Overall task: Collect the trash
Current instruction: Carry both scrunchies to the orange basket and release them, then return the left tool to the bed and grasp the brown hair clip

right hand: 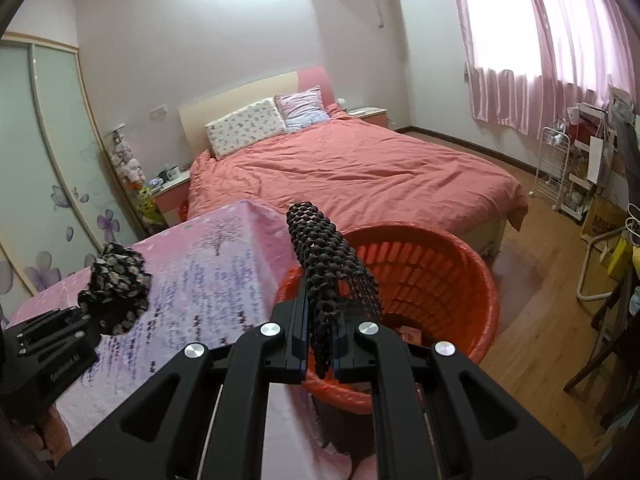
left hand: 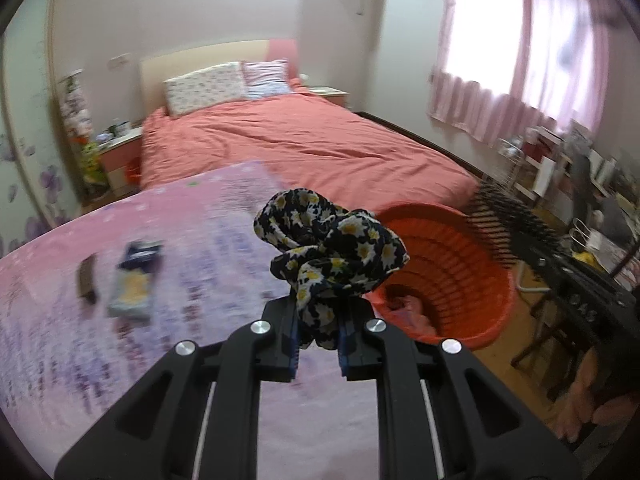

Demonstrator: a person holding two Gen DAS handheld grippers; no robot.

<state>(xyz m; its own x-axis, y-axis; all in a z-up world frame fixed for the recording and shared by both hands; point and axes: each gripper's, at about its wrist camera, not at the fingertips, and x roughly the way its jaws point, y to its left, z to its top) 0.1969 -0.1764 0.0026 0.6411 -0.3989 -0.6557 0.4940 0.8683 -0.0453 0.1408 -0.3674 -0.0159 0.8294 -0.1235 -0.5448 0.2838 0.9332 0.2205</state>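
My left gripper (left hand: 318, 344) is shut on a dark daisy-print cloth (left hand: 332, 252), held up above the pink-covered table (left hand: 240, 360), just left of the orange basket (left hand: 460, 272). The same cloth and left gripper show at the left of the right wrist view (right hand: 114, 292). My right gripper (right hand: 323, 344) is shut on a black mesh piece (right hand: 328, 264), held over the orange basket's (right hand: 440, 280) near left rim. That mesh piece shows at the right of the left wrist view (left hand: 508, 232). Pink material lies in the basket bottom (left hand: 408, 308).
On the table lie a blue-and-white packet (left hand: 134, 280) and a dark flat object (left hand: 87, 280). A bed with a salmon cover (right hand: 352, 172) stands behind. A chair and cluttered shelves (right hand: 592, 184) stand at the right on the wood floor.
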